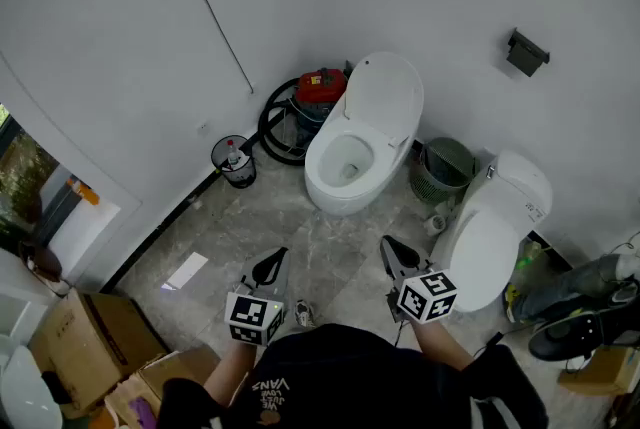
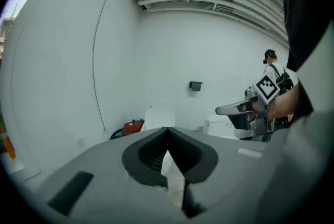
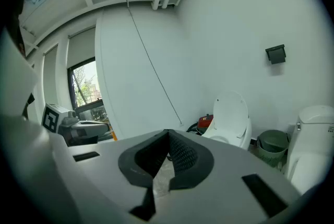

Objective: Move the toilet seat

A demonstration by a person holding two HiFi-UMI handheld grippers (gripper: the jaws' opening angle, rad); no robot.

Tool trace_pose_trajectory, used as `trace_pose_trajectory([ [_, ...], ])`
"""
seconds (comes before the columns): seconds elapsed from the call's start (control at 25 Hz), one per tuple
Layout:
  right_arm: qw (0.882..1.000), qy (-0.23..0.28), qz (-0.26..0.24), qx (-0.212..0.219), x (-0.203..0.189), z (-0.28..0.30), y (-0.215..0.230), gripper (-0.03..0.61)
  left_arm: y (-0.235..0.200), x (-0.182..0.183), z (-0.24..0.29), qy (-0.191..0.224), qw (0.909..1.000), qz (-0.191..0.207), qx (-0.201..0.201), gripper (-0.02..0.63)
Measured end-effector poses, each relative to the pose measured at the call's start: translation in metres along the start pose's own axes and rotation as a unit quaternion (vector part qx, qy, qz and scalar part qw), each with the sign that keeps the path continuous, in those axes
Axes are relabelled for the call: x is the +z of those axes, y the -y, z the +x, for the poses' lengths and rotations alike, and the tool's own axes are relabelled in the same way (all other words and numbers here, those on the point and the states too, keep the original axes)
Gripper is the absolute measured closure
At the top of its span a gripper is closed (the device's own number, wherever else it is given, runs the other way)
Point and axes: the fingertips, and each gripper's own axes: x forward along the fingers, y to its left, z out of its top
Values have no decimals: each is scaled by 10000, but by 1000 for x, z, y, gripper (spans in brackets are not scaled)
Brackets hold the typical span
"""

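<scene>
Left fingers: the left gripper (image 2: 167,135) has its dark ridged pads pressed together on nothing.
Right fingers: the right gripper (image 3: 168,137) is likewise closed and empty, pads meeting at the tip.
Hands: both point slightly downward towards the white ceramic toilet bowl (image 1: 343,167), well short of it, one either side of its midline.
Task thing: the white oval plastic toilet seat (image 1: 385,102) stands raised behind the toilet bowl, leaning back on the wall. Whether a separate ring lies on the rim I cannot tell.
Direction: the toilet seat lies ahead of and above both tips, a little to the right gripper's side.
Long axis: it runs up from the hinge at the bowl's back to the free top edge.
Nearer hand: probably the right gripper, by a small margin.
Next move: judged as a reach forward to the free edge, jaws opening first.
Beside the bowl: a green mesh bin (image 1: 446,167) to the right, a red canister (image 1: 321,86) to the left.
</scene>
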Motion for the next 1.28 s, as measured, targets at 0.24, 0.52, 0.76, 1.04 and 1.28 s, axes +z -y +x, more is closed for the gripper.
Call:
trace_pose_trajectory([
  [0.24, 9993, 200, 110, -308, 11, 27, 3, 578, -29, 3, 16, -111, 9992, -26, -388, 603],
  [0.52, 9944, 522, 595, -694, 17, 56, 14, 485, -54, 10, 48, -83, 9952, -85, -971, 502],
  [0.76, 9916, 396, 839, -898, 18, 76, 37, 448, -65, 10, 85, -199, 9932, -297, -1110, 463],
  [1.04, 9884, 333, 1044, -1053, 26, 108, 79, 440, -80, 11, 137, -416, 9919, -309, -1163, 463],
  [1.28, 9857, 313, 1201, -1143, 43, 148, 122, 442, -110, 26, 191, -571, 9928, -210, -1028, 463],
])
